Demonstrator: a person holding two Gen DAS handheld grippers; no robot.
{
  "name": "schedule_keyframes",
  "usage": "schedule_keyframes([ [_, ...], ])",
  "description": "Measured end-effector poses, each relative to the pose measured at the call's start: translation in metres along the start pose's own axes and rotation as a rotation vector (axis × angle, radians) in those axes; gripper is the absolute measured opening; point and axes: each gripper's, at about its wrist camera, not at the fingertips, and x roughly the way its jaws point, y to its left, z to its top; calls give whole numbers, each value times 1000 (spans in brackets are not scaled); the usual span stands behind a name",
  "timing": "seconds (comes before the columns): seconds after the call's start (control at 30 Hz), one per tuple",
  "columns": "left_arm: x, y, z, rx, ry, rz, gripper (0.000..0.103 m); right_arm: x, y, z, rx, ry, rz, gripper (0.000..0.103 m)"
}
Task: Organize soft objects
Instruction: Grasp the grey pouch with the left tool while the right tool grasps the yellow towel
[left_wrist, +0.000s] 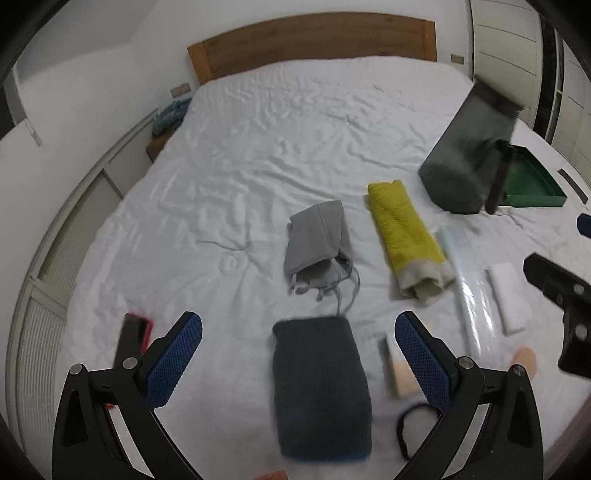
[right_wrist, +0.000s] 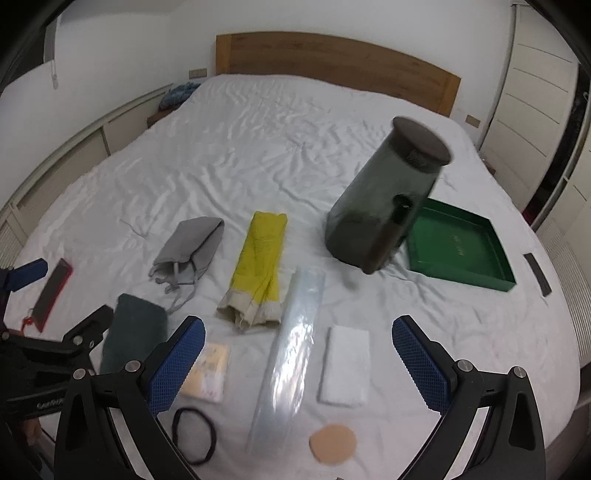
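Currently both the left gripper (left_wrist: 298, 356) and right gripper (right_wrist: 298, 356) hang spread and empty above the white bedsheet (right_wrist: 258, 147). Between the left jaws lies the folded dark green knitted cloth (left_wrist: 320, 391), with the grey drawstring pouch (left_wrist: 319, 242) and rolled yellow towel (left_wrist: 406, 236) beyond.

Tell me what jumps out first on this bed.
The yellow towel lies rolled mid-bed, the brightest thing on the white sheet. To its right a dark jar stands beside a green tray. Nearer, both grippers, left and right, are open, the left one over a dark green cloth.
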Motion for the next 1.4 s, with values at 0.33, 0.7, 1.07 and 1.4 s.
schedule_keyframes([
  [0.33, 106, 10, 50, -32, 141, -46, 102, 110, 9, 37, -74, 65, 3, 103],
  [0.7, 191, 10, 75, -57, 278, -18, 102, 212, 19, 56, -119, 164, -4, 103],
  [1.07, 213, -4, 83, 2, 319, 13, 102, 268, 35, 64, -159, 208, 7, 102],
  [1.4, 225, -19, 90, 12, 373, -39, 102, 293, 40, 58, -220, 241, 39, 102],
])
